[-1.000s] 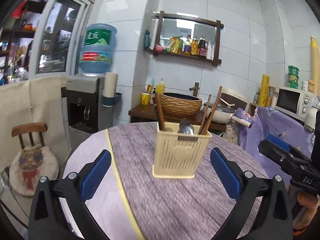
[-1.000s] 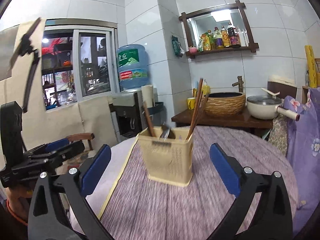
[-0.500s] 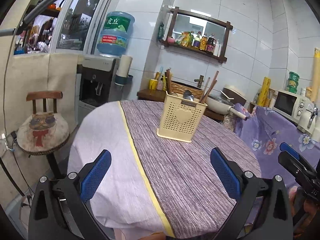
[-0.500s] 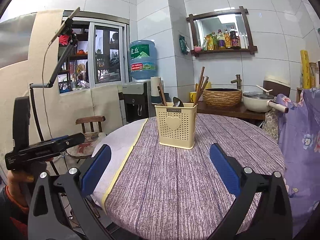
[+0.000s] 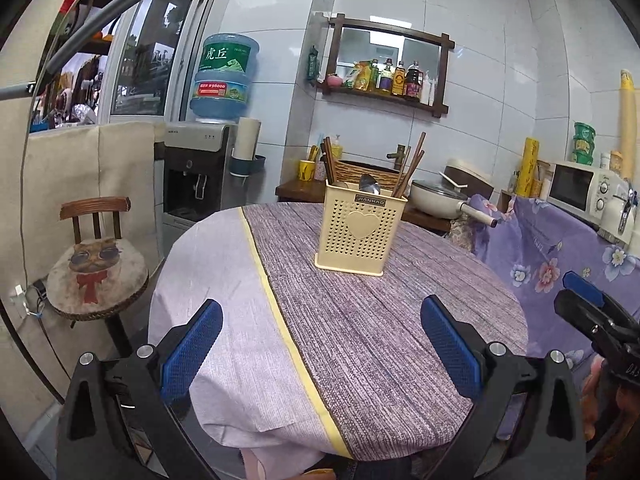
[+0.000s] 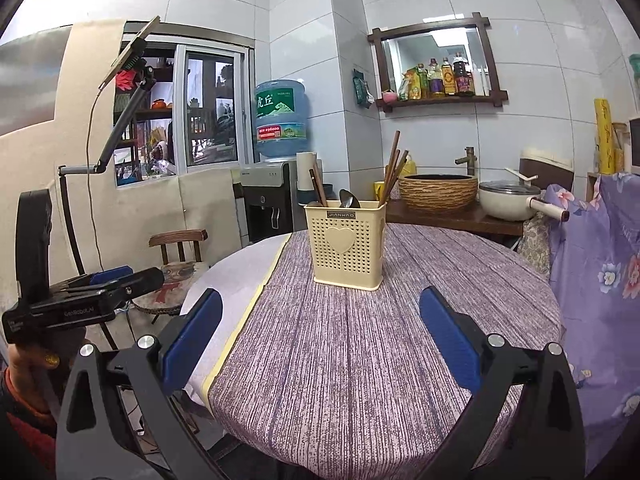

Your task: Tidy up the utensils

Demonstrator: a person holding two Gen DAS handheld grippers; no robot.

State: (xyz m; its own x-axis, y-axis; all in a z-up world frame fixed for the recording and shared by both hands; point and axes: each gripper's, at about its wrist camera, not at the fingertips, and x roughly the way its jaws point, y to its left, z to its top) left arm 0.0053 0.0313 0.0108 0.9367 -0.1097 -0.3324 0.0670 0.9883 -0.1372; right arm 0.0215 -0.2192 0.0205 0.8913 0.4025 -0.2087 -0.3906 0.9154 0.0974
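Observation:
A cream perforated utensil holder (image 5: 359, 232) with a heart on its front stands upright on the round table (image 5: 360, 340). It holds brown chopsticks (image 5: 410, 170) and a metal spoon (image 5: 370, 185). It also shows in the right wrist view (image 6: 346, 246), with chopsticks (image 6: 392, 172) and a spoon (image 6: 349, 199) in it. My left gripper (image 5: 320, 354) is open and empty, held back at the near table edge. My right gripper (image 6: 320, 346) is open and empty, also well short of the holder. Each gripper shows at the side of the other's view.
The table has a purple striped cloth (image 6: 380, 340) with a pale strip on the left. A wooden chair (image 5: 96, 264) with a cat cushion stands at the left. A water dispenser (image 5: 200, 172), a counter with a basket sink (image 6: 438, 192) and a pot (image 5: 438, 200) stand behind.
Both grippers have pulled back and away from the holder, which now looks smaller and farther. Both stay open and empty. The holder has not moved.

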